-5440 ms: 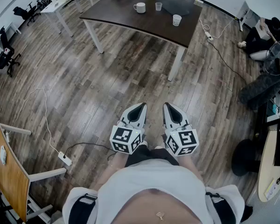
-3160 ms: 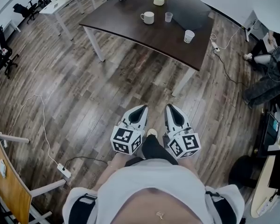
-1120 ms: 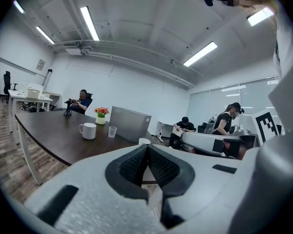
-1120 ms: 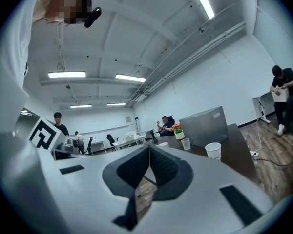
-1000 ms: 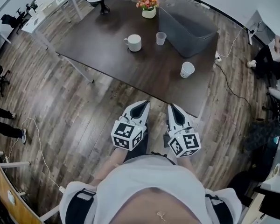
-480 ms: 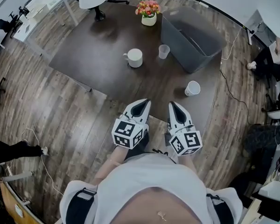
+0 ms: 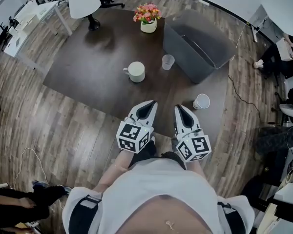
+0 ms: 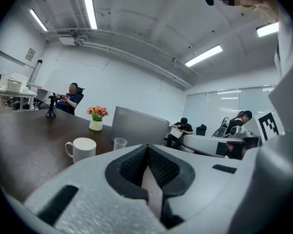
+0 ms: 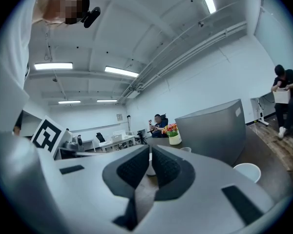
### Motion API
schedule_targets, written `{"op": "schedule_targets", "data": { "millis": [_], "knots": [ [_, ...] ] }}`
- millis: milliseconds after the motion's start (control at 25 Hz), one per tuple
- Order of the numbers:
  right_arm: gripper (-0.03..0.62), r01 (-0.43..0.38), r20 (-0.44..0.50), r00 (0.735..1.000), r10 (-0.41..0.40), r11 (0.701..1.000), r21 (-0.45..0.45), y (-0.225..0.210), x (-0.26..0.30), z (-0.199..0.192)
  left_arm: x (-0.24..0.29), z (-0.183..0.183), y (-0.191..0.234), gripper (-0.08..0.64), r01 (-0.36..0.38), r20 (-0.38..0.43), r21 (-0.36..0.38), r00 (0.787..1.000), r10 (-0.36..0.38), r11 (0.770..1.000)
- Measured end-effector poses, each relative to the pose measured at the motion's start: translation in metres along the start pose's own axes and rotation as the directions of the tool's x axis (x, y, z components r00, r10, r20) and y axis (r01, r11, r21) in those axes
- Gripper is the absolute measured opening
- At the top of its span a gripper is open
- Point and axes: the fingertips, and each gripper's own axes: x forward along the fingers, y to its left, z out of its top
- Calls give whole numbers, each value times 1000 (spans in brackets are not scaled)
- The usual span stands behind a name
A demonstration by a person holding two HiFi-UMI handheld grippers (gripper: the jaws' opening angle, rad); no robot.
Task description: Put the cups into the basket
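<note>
Three cups stand on the dark table (image 7: 88, 62): a white mug (image 7: 136, 71) (image 8: 83, 149), a clear plastic cup (image 7: 168, 61) (image 8: 119, 143) and a white paper cup (image 7: 201, 101) (image 9: 247, 171). The grey basket (image 7: 198, 48) (image 8: 139, 126) (image 9: 215, 126) stands at the table's far right, with nothing visible inside it. My left gripper (image 7: 147, 104) (image 8: 147, 147) and right gripper (image 7: 179, 108) (image 9: 150, 147) hover side by side at the table's near edge. Both are shut and hold nothing. The mug lies ahead of the left gripper, and the paper cup sits just right of the right one.
A white pot of flowers (image 7: 147, 17) (image 8: 96, 117) (image 9: 173, 133) stands at the table's far side, left of the basket. A white chair (image 7: 84, 0) is behind the table. People sit at desks further off. Cables run on the wooden floor (image 7: 244, 101) to the right.
The table, cups and basket have come nearer over the frames, from far across the floor to just ahead of the grippers. Both grippers have stayed shut and side by side.
</note>
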Motion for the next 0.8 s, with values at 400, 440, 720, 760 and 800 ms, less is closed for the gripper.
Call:
{"op": "schedule_targets", "data": {
  "millis": [400,440,720,760,800],
  "knots": [
    [12,35,-15,999,-35,999,-19,-21,3,3,23,-4,-10,11,38,-26,4,999,-38,999],
    [12,35,-20,999,-35,999,-20,-24,3,4,26,-3,-12,11,39,-27,3,999,-39,999],
    [14,53,-39,998,-53,998,-20,-51,7,18,52,3,-22,11,40,-47,-12,998,-40,999],
    [14,63,-41,997,-63,998,-17,-58,5,21,57,5,-26,11,47,-47,-9,998,-48,999],
    [18,71,-45,996,-71,997,-15,-65,4,24,63,8,-31,11,56,-48,-4,997,-57,998]
  ]
}}
